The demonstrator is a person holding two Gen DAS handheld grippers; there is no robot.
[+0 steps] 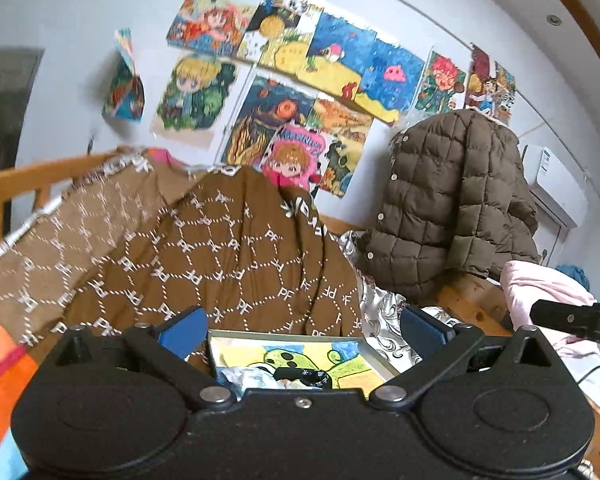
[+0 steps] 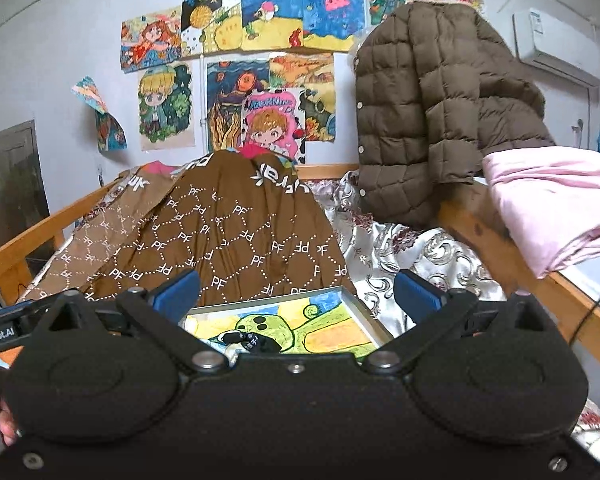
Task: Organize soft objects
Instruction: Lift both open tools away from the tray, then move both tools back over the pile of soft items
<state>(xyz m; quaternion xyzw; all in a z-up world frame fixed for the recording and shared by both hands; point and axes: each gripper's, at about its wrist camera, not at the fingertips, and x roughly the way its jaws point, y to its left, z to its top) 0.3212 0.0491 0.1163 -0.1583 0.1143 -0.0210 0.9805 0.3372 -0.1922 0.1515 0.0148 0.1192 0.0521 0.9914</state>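
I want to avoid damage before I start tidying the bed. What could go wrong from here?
1. The framed drawing lies right in front of both open grippers, partly against the brown quilt; pulling the quilt may drag or tip it.
2. The brown padded jacket hangs over the wooden rail and may slide off if bumped.

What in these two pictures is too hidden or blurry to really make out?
- Framed drawing, both views: its near part is covered by the gripper body.
- Small dark item on the drawing: too small to identify.
- Brown patterned quilt, left wrist view: its left part is blurred.
- Pink folded cloth, right wrist view: cut off by the right edge.
- Bed surface under the quilt: hidden.
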